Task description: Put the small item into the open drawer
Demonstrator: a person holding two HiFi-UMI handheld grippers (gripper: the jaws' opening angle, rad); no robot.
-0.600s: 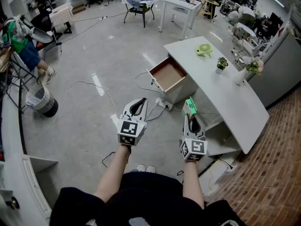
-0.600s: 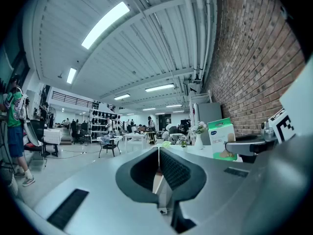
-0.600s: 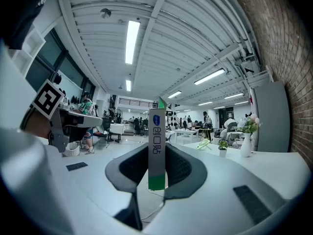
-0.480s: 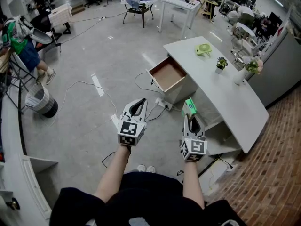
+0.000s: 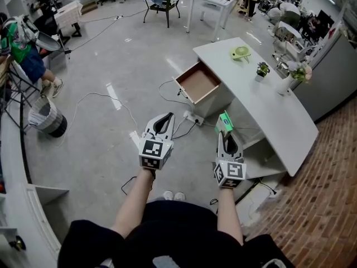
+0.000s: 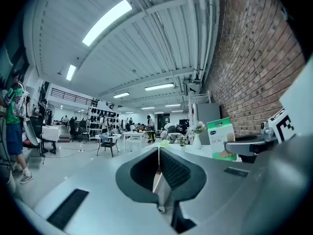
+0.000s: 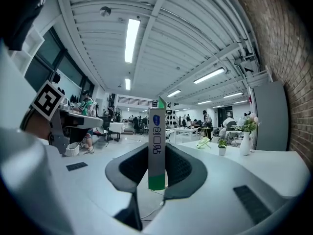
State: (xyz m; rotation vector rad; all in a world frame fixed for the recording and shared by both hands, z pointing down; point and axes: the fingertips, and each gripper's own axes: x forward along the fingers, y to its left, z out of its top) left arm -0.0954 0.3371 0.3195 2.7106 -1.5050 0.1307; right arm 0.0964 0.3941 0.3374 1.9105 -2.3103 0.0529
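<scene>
Showing a person standing on a grey floor (image 5: 111, 66) with a gripper in each hand. The right gripper (image 5: 226, 134) has its fingers (image 7: 182, 168) pinching a small green-and-white carton (image 5: 225, 121), held upright by its lower end. The carton hangs above the floor beside the curved white surface (image 5: 268, 116), apart from the open drawer (image 5: 199, 84), which juts from the cabinet under that surface with its brown bottom exposed. The left gripper (image 5: 165, 119), alongside, has its fingers (image 6: 178, 170) pressed together. A potted plant (image 5: 260, 70) stands on the surface.
</scene>
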